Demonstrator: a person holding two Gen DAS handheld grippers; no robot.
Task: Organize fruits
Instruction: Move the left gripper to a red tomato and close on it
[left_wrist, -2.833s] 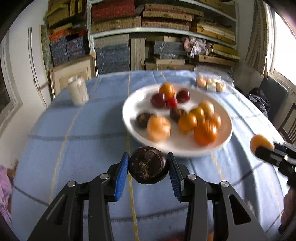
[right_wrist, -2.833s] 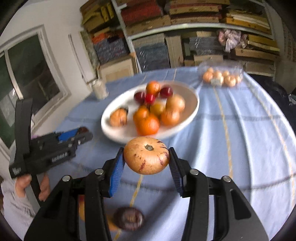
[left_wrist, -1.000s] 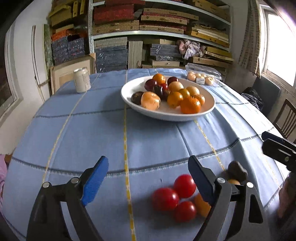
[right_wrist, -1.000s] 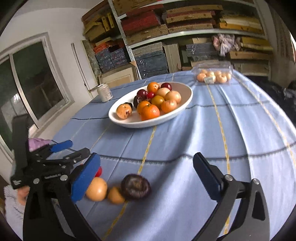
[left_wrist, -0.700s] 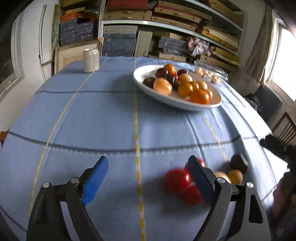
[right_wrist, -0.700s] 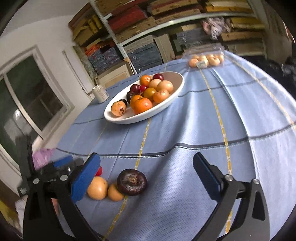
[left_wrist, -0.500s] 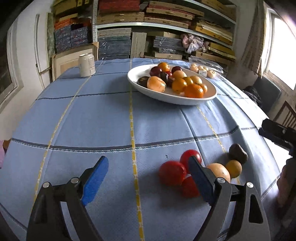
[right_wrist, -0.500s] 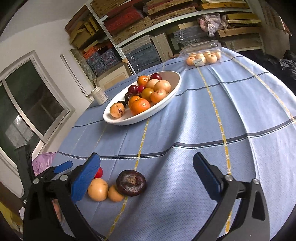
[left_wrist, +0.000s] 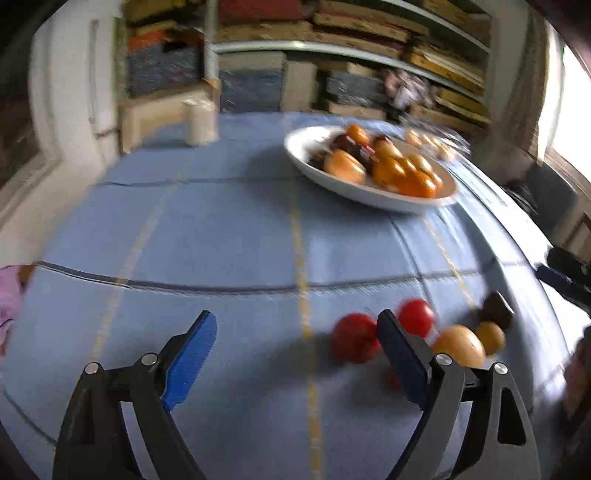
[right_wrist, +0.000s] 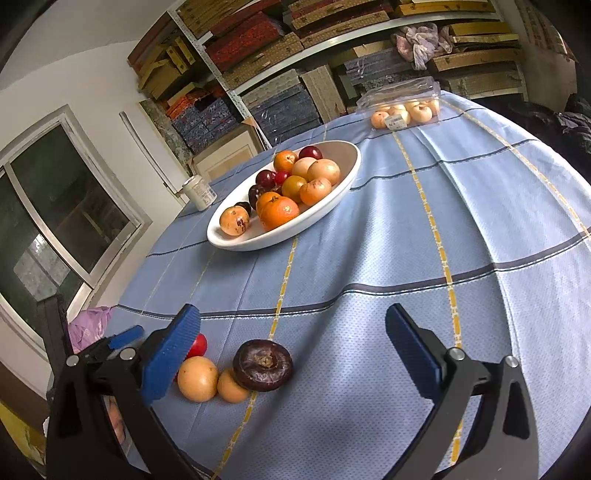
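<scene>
A white oval bowl full of orange, yellow and dark red fruits stands mid-table; it also shows in the blurred left wrist view. Near the front edge lie loose fruits: a dark purple one, a large yellow one, a small orange one and red ones. My left gripper is open and empty, just left of the red fruits. My right gripper is open and empty, with the dark purple fruit between its fingers' line of sight.
A white can stands at the far left of the blue checked tablecloth. A clear plastic box of pale fruits sits at the far edge. Shelves with stacked boxes fill the back wall. A window is at the left.
Both grippers held fruit 2.8 s ago and are now open; those fruits lie on the cloth near the front edge. The left view has swung left and is blurred by motion.
</scene>
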